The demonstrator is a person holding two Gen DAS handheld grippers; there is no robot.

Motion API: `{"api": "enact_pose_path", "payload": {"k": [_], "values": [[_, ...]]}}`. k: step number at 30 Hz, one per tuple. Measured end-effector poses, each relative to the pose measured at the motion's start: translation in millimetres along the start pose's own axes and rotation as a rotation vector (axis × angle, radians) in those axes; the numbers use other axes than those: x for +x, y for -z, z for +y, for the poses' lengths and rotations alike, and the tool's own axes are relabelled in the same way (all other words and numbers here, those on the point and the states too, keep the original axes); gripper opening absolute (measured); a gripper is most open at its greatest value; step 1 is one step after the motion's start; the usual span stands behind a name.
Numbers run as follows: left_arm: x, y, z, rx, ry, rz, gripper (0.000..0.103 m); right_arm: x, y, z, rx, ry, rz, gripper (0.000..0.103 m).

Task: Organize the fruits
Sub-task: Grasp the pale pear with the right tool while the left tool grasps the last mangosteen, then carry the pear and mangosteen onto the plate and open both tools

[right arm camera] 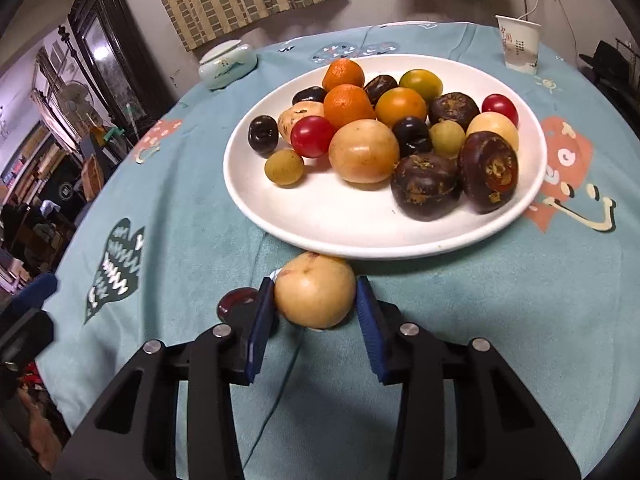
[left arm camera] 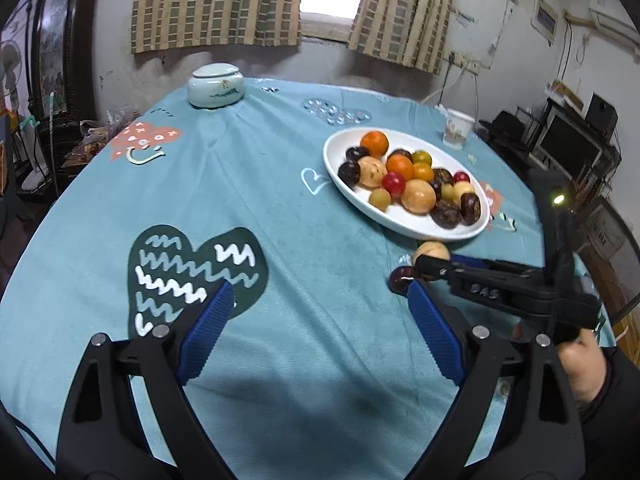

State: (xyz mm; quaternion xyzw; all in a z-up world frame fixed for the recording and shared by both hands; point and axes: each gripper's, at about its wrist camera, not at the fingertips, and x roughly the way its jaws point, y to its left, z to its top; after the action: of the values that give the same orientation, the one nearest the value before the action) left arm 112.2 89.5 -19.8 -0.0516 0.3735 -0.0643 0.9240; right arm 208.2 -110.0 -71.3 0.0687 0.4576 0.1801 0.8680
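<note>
A white oval plate (right arm camera: 360, 232) holds several fruits: oranges, red tomatoes, yellow and dark round fruits. It also shows in the left wrist view (left arm camera: 404, 220). A pale yellow fruit (right arm camera: 316, 290) lies on the cloth just in front of the plate, between the blue pads of my right gripper (right arm camera: 314, 300), which touch its sides. A dark red fruit (right arm camera: 236, 300) sits on the cloth just left of the left pad. In the left wrist view the right gripper (left arm camera: 432, 266) reaches the yellow fruit (left arm camera: 430, 250) and the dark red fruit (left arm camera: 402, 278). My left gripper (left arm camera: 320, 300) is open and empty above the cloth.
The round table has a teal cloth (left arm camera: 280, 200) with heart prints. A pale lidded ceramic jar (left arm camera: 216, 85) stands at the far side. A paper cup (right arm camera: 518, 44) stands behind the plate at the right. Furniture surrounds the table.
</note>
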Motion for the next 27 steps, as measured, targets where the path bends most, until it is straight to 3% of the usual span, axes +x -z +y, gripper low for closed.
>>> {"api": "enact_pose_path", "payload": {"k": [8,13,17,22,25,27], "values": [[34,-4,-51,0.126,0.057,0.064,0.090,-67,32,-12,-0.069,0.037,-0.033,0.042],[69,-5,-69,0.153,0.080,0.112,0.089,-85,51,-38,-0.030,-0.010,-0.013,0.042],[87,-5,-73,0.162,0.056,0.153,0.069,-88,55,-49,-0.011,-0.015,-0.023,0.042],[99,-3,-75,0.160,0.044,0.176,0.065,-91,56,-55,0.001,-0.027,-0.034,0.042],[106,-2,-75,0.158,0.066,0.198,0.039,-93,56,-55,0.000,-0.028,-0.039,0.042],[109,0,-75,0.151,0.097,0.210,0.033,-93,56,-55,0.002,-0.027,-0.040,0.042]]}}
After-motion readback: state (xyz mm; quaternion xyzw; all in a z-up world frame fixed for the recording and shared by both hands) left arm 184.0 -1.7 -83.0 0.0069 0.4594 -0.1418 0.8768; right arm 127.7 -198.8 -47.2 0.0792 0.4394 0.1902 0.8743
